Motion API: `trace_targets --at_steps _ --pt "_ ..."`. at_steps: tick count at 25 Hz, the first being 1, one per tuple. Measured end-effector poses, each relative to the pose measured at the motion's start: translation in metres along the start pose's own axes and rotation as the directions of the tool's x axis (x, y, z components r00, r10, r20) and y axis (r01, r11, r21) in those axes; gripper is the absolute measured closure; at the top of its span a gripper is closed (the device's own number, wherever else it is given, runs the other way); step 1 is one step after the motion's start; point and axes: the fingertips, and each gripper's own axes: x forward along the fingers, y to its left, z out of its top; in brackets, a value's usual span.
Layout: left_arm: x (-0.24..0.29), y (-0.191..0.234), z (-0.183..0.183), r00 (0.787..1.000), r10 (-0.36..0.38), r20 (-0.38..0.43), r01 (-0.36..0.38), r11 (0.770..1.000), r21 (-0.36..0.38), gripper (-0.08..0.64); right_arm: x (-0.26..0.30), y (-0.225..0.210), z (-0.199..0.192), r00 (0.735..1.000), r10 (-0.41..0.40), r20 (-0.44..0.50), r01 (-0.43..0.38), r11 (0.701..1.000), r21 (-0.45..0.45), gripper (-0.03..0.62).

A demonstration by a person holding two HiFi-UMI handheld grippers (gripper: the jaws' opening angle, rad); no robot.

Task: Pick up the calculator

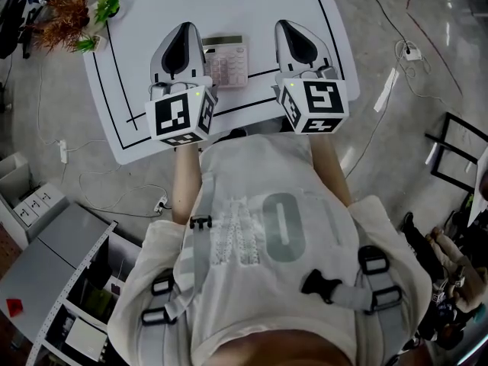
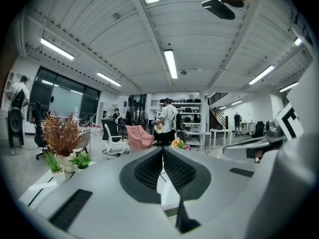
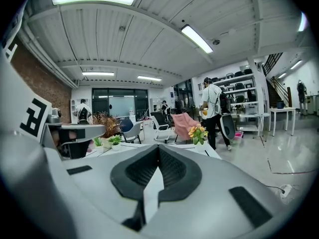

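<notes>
Calculator: the pale pink calculator (image 1: 226,61) lay flat on the white table (image 1: 152,6), in the upper centre of the head view, its display toward the top of the frame.
Calculator against the grippers: it sat between the two, with its left edge just beside the left gripper's shell and the right gripper a little further off; neither pair of jaws was on it.
Left gripper: the left gripper (image 1: 185,30) pointed toward the top of the frame; in its own view the ribbed pads met at the tips, jaws together, with nothing between them.
Right gripper: the right gripper (image 1: 284,27) pointed the same way to the right of the calculator; its own view showed the jaws closed tip to tip and empty.
Marker cubes: one marker cube (image 1: 179,117) rode on the rear of the left gripper and another (image 1: 316,105) on the right, both near the table's lower edge.
Table markings: black outline lines ran across the white top.
Plants: a dried reddish plant (image 1: 69,14) and small green plants (image 1: 107,6) stood at the table's upper left corner.
Person: a torso in a light shirt with harness straps (image 1: 200,242) filled the lower half of the head view.
Floor: a power strip (image 1: 162,203) and loose cables lay on grey flooring left of the person.
Room beyond: both gripper views looked over the table into an office with a pink chair (image 2: 138,136), shelving and ceiling strip lights.
</notes>
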Motion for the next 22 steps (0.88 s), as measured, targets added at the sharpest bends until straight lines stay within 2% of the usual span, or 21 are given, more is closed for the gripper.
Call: trace_targets --at_steps 4,6,7,9,11,12,13,14,16,18,22 --pt "-0.003 0.007 0.000 1.000 0.006 0.004 -0.006 1.000 -0.010 0.537 -0.002 -0.004 0.000 1.000 -0.011 0.004 0.011 1.000 0.019 0.588" --pt "-0.002 0.004 0.002 0.999 -0.045 0.009 0.045 0.999 -0.024 0.535 -0.002 -0.003 -0.001 1.000 -0.010 -0.001 0.010 1.000 0.016 0.588" --pt "-0.001 0.000 0.003 0.996 -0.090 0.015 0.091 0.995 -0.034 0.502 -0.002 -0.002 -0.002 1.000 -0.007 -0.004 0.007 1.000 0.010 0.588" --pt "0.004 -0.007 0.008 0.982 -0.186 0.039 0.188 0.981 -0.051 0.323 -0.002 -0.001 -0.003 1.000 -0.001 -0.011 0.001 1.000 0.000 0.588" --pt "0.010 -0.014 0.007 0.958 -0.285 0.022 0.286 0.957 -0.047 0.253 -0.003 0.000 -0.002 1.000 0.004 -0.016 -0.004 1.000 0.002 0.588" --pt "0.014 -0.018 0.000 0.939 -0.342 -0.020 0.341 0.939 -0.035 0.231 -0.004 0.001 -0.003 1.000 0.006 -0.019 -0.006 1.000 0.005 0.588" --pt "0.018 -0.023 -0.010 0.912 -0.402 -0.083 0.402 0.916 -0.016 0.213 -0.005 0.002 -0.004 1.000 0.009 -0.024 -0.009 1.000 0.006 0.588" --pt "0.022 -0.027 -0.024 0.874 -0.458 -0.162 0.464 0.886 0.003 0.187 -0.005 0.003 -0.005 0.999 0.014 -0.032 -0.013 1.000 0.006 0.588" --pt "0.025 -0.030 -0.059 0.775 -0.541 -0.327 0.577 0.816 0.018 0.159 -0.004 0.006 -0.010 0.998 0.024 -0.052 -0.024 1.000 0.004 0.588" --pt "0.025 -0.025 -0.092 0.679 -0.580 -0.450 0.646 0.764 -0.011 0.155 -0.004 0.010 -0.017 0.997 0.032 -0.075 -0.032 0.999 0.003 0.588" --pt "0.029 -0.014 -0.138 0.545 -0.612 -0.573 0.687 0.718 -0.114 0.155 -0.004 0.009 -0.030 0.992 0.034 -0.125 -0.034 0.999 0.003 0.588"
